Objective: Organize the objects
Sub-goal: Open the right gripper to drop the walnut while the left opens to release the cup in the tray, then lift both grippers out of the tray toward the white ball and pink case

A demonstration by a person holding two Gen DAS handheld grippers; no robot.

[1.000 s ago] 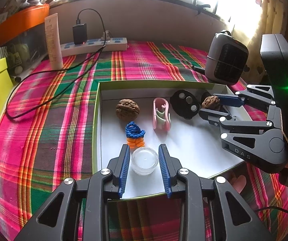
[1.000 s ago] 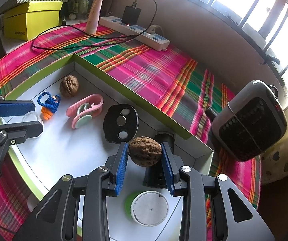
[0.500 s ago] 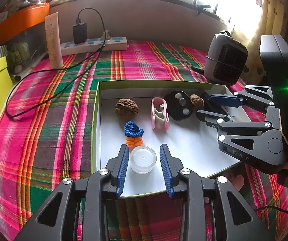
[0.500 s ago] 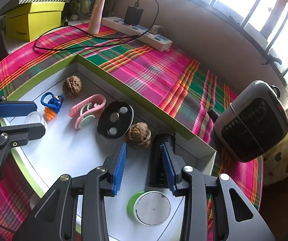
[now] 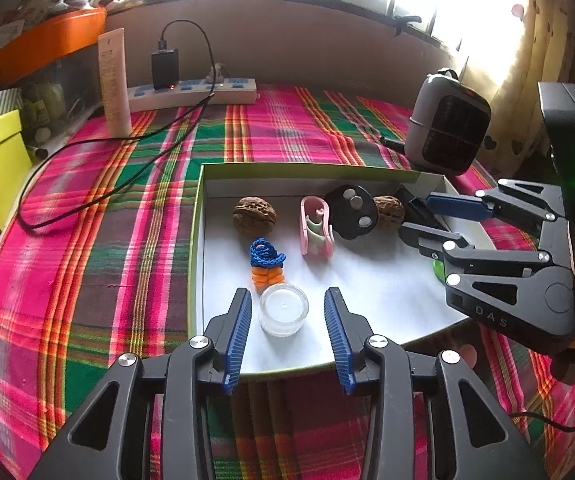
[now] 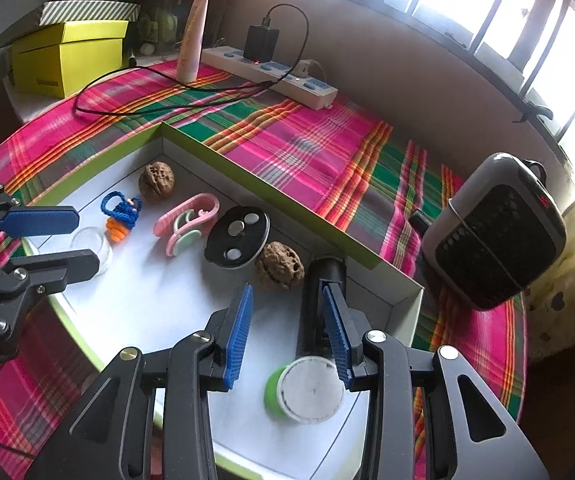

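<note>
**Both grippers spread over the tray, holding nothing**

Left wrist view: The left gripper [image 5: 287,312] is hovering over the near edge of the tray [image 5: 197,240], its fingers spread wide. A clear cup [image 5: 283,309] is sitting on the tray floor between them, touching neither pad. Just beyond the cup, a blue-and-orange knot [image 5: 266,261] is lying, and past it a walnut [image 5: 254,215] near the far left corner. A pink clip [image 5: 316,231] is resting to the right of that walnut, then a black disc [image 5: 352,211] leaning against a second walnut [image 5: 389,207]. The right gripper [image 5: 439,220] is reaching in from the right with its fingers apart and nothing between them. A small heater [image 5: 447,128] is standing on the plaid cloth [image 5: 127,208] behind the tray, and a power strip [image 5: 191,90] is lying along the wall.

Right wrist view: The right gripper [image 6: 287,328] is holding its fingers spread, empty. The second walnut [image 6: 279,266] is sitting on the tray [image 6: 255,180] floor just ahead of the fingertips, beside the black disc [image 6: 237,237]. A black block [image 6: 319,304] is lying along the right finger, and a green-and-white jar [image 6: 305,388] is lying on its side near the gripper's base. The left gripper [image 6: 67,236] is showing at the left, open around the clear cup [image 6: 91,246]. A yellow box [image 6: 67,56] is standing at the far left.
</note>
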